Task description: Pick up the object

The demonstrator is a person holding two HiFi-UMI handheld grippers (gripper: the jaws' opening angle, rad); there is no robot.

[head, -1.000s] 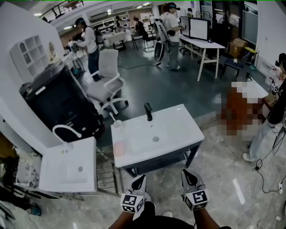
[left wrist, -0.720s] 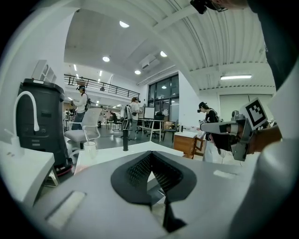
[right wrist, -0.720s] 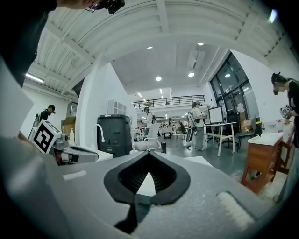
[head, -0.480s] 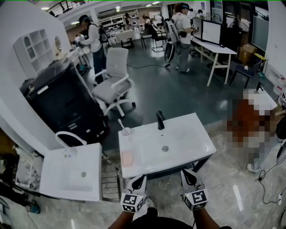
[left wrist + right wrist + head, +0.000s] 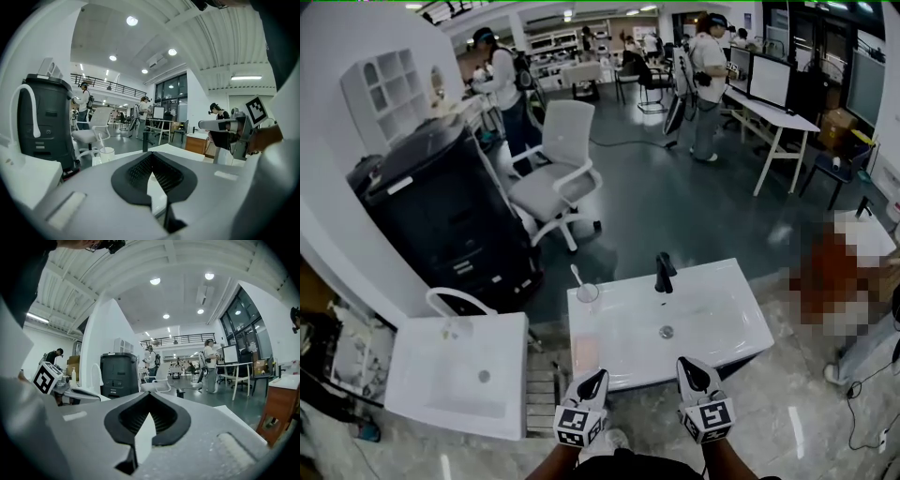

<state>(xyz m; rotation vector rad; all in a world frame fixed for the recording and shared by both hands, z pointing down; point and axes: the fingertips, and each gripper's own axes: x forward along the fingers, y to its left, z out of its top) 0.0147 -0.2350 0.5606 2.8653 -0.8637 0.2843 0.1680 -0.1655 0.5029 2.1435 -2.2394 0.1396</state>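
Note:
A white sink counter (image 5: 717, 314) with a black faucet (image 5: 664, 272) and a round drain (image 5: 667, 331) stands right in front of me. A white cup with a toothbrush (image 5: 587, 292) sits at its rear left corner. A pale pink object (image 5: 584, 352) lies on its left strip. My left gripper (image 5: 597, 378) is shut and empty, just short of the counter's near edge, close to the pink object. My right gripper (image 5: 688, 365) is shut and empty too, over the near edge. The left gripper view shows the cup (image 5: 107, 153) ahead on the left.
A second white basin (image 5: 441, 384) with a curved white tap (image 5: 450, 297) stands to the left, with a metal rack (image 5: 541, 394) between the two. Behind are a black cabinet (image 5: 441, 216), a white office chair (image 5: 558, 178), a white desk (image 5: 778, 108) and several people.
The sink counter has drawn nearer and now lies just under both grippers, which travelled forward together. Their jaws look the same as before.

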